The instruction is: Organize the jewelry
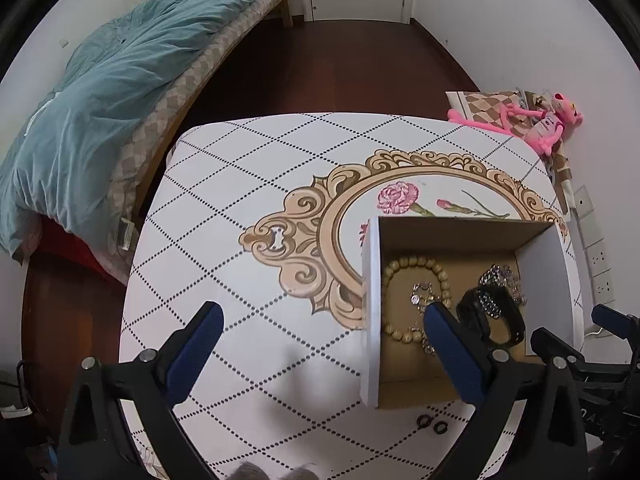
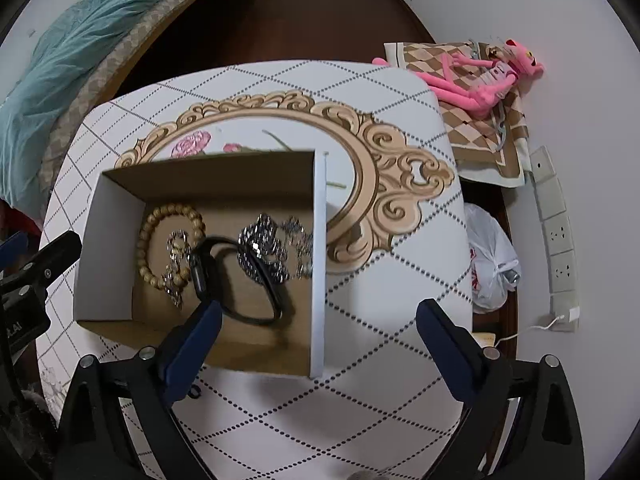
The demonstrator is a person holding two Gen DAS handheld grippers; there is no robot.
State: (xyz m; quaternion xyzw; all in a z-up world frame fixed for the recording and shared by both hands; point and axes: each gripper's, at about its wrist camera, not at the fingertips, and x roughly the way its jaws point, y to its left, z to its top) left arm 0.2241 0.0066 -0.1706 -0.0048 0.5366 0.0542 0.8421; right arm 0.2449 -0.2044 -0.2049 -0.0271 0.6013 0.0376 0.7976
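Note:
An open cardboard box [image 1: 370,300] [image 2: 319,260] with white outer walls sits on the patterned tablecloth. Inside lie a wooden bead bracelet [image 1: 400,270] [image 2: 146,236], a black watch [image 1: 516,320] [image 2: 202,270] and glittering silver chains [image 1: 500,276] [image 2: 260,240]. Two small black rings [image 1: 430,424] rest on the cloth just in front of the box. My left gripper [image 1: 323,312] is open and empty, straddling the box's left wall. My right gripper [image 2: 320,308] is open and empty too, straddling the right wall, its left finger [image 2: 200,328] over the watch strap.
The table [image 1: 240,200] ends at rounded edges over a dark wooden floor. A bed with a teal duvet [image 1: 120,100] stands to the left. To the right lie a pink plush toy [image 2: 480,76] on a checked bag, a white plastic bag [image 2: 490,264] and a wall power strip [image 2: 556,236].

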